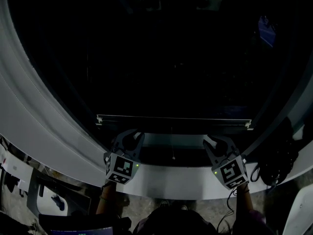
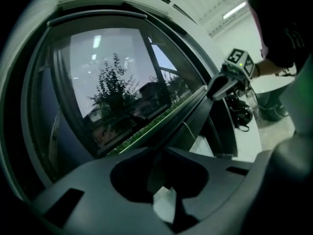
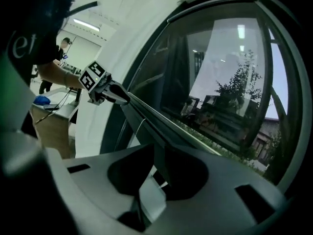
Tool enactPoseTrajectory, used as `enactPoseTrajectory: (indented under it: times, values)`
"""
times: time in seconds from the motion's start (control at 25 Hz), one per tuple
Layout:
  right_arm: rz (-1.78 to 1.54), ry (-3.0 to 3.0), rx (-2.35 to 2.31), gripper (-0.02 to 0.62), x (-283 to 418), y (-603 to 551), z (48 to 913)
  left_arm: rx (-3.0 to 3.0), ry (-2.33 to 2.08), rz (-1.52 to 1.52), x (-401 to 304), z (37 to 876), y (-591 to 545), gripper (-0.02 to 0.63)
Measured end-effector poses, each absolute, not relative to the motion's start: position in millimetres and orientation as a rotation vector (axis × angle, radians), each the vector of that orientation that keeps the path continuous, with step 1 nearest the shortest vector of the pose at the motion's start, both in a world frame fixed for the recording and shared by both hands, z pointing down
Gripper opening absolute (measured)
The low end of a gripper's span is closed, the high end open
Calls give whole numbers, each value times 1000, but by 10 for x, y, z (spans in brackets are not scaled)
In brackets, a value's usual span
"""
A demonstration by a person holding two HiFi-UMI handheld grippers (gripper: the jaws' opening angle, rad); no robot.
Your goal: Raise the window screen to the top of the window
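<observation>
The window fills the head view, its glass [image 1: 166, 58] dark. The screen's bottom rail [image 1: 173, 139] lies low, just above the white sill [image 1: 171, 180]. My left gripper [image 1: 133, 137] is shut on the rail's left part and my right gripper [image 1: 211, 142] is shut on its right part. In the left gripper view the jaws [image 2: 162, 155] close on the rail [image 2: 190, 106], which runs off to the right gripper [image 2: 220, 84]. The right gripper view mirrors this: jaws [image 3: 157, 153] pinched on the rail [image 3: 161, 119], the left gripper [image 3: 110, 89] at its far end.
A thin pull cord [image 1: 172, 148] hangs from the middle of the rail between the grippers. A black bag [image 1: 276, 160] with cables lies on the sill at the right. A desk with papers [image 1: 14, 173] stands below at the left. The grey window frame [image 1: 34, 111] curves round both sides.
</observation>
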State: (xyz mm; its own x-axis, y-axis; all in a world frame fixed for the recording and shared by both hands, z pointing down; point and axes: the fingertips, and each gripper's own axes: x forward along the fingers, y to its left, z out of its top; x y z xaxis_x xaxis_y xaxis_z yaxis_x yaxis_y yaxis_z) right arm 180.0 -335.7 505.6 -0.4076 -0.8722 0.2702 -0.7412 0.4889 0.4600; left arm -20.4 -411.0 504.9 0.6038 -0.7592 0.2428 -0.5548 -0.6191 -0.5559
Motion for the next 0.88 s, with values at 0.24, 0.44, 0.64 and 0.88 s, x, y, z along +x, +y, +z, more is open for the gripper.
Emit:
enactPoseTrajectory:
  times: [0.24,0.44,0.64,0.88]
  values:
    - [-440,-2125,1282,57,1866,-3553,4974,-2257,886,-831,-166,5079,-4315,41]
    - [-486,-2018,1231,57,1895,-3687,4991,-2212,790,-909,-136,5085,-4374,44]
    - [-524,-1895,1153,57,1993,-3782,5016,-2090,669,-1067,-122,5065,-4384,77]
    - [-511,-1829,996,57,2012,-3800,5085,-2000,509,-1232,-83,5174,-4398,66]
